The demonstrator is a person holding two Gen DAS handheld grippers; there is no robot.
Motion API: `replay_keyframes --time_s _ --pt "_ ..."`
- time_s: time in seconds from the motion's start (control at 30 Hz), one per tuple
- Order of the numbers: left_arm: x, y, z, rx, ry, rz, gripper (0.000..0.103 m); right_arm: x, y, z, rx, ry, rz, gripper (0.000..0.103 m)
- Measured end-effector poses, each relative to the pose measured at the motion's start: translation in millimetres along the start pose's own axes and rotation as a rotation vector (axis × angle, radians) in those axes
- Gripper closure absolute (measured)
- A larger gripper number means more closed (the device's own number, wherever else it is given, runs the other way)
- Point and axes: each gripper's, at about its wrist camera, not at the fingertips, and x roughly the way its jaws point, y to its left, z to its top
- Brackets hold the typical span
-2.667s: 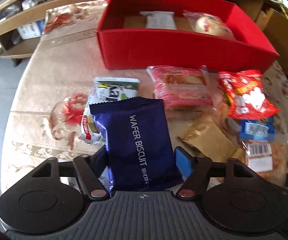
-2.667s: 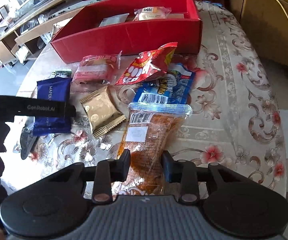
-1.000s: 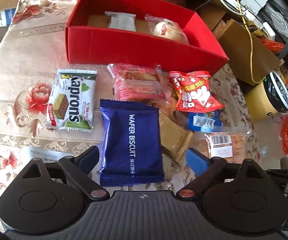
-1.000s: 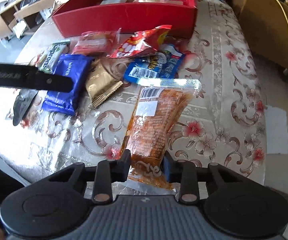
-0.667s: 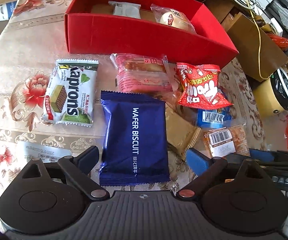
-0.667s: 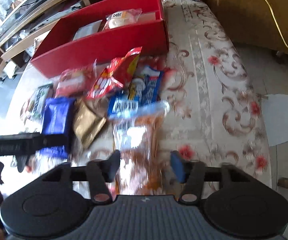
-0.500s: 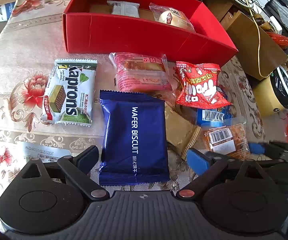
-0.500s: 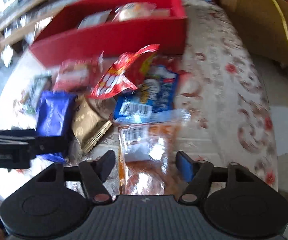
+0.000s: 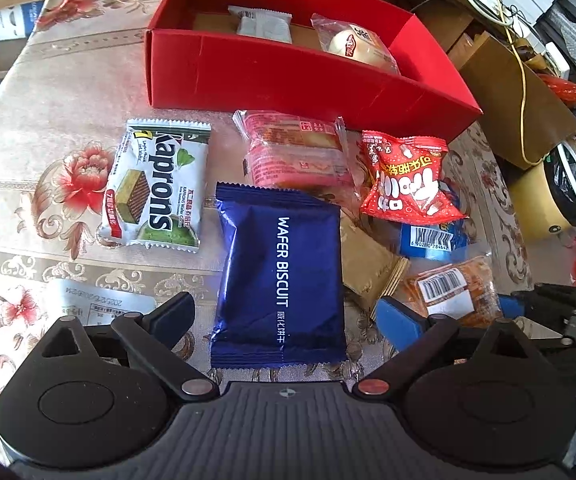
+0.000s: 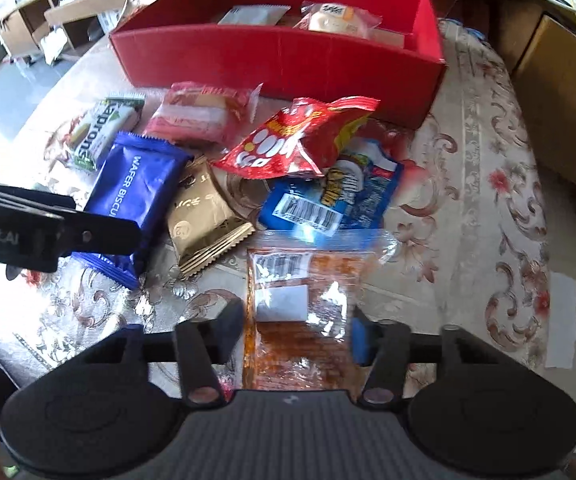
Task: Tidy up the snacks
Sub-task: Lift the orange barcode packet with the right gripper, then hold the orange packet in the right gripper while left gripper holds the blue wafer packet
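— Right gripper (image 10: pixel 297 334): how do its jaws stand?

— Partly apart and closing. The clear packet of orange snacks (image 10: pixel 301 320) lies between the fingers, on the flowered tablecloth (image 10: pixel 467 208). Narrow gaps show at both sides of the packet, so the pads are not pressing on it. This view is a little blurred.

— And the left gripper (image 9: pixel 284 312)?

— Wide open, holding nothing. The blue wafer biscuit pack (image 9: pixel 280 276) lies flat on the cloth between its fingers, well clear of each pad, its near edge close to the gripper's body.

— Where does the rest lie?

— Left of the blue pack sits the green and white Kaprons wafer (image 9: pixel 156 188). Beyond it is a pink wrapped cake (image 9: pixel 293 152), and right of that a red puffed bag (image 9: pixel 409 178) lying partly over a blue packet with a barcode (image 9: pixel 433 238). A gold sachet (image 9: pixel 367 264) is tucked against the blue pack's right edge.

— And the box?

— The red box (image 9: pixel 288 76) stands at the far side of the snacks, open on top. Inside are a white wrapped bar (image 9: pixel 264 24) and a round bun in clear wrap (image 9: pixel 353 44).
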Motion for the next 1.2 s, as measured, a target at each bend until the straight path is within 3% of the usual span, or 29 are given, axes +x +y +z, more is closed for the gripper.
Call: replay_keyframes --time_s 0.2,0.4,0.63,0.73,0.77,0.8,0.87,1.2 --pt "-4 -4 -1 -0.009 -0.012 0.009 0.002 -10 -17 -9 0.056 -0.029 0.065 0.059" --pt "1 -6 -2 -0.028 0.006 0.027 0.001 -34 -31 -6 0.113 -0.131 0.121 0.059" --pt "19 -29 1 0.035 -0.003 0.142 0.001 -50 -27 -3 0.103 -0.176 0.175 0.059" --pt "20 -38 -3 0.092 -0.010 0.204 0.010 -53 -28 -3 0.100 -0.183 0.187 0.059" --pt "18 -39 -3 0.096 -0.014 0.209 0.017 -53 -29 -3 0.103 -0.188 0.189 0.059" --pt "16 -38 -2 0.088 -0.017 0.197 0.026 -54 -31 -4 0.108 -0.193 0.190 0.059" --pt "9 -31 1 0.056 -0.017 0.159 0.032 -56 -32 -4 0.115 -0.199 0.193 0.059" --pt "-10 -28 1 0.045 -0.047 0.086 0.036 -56 -27 1 0.116 -0.205 0.184 0.059"
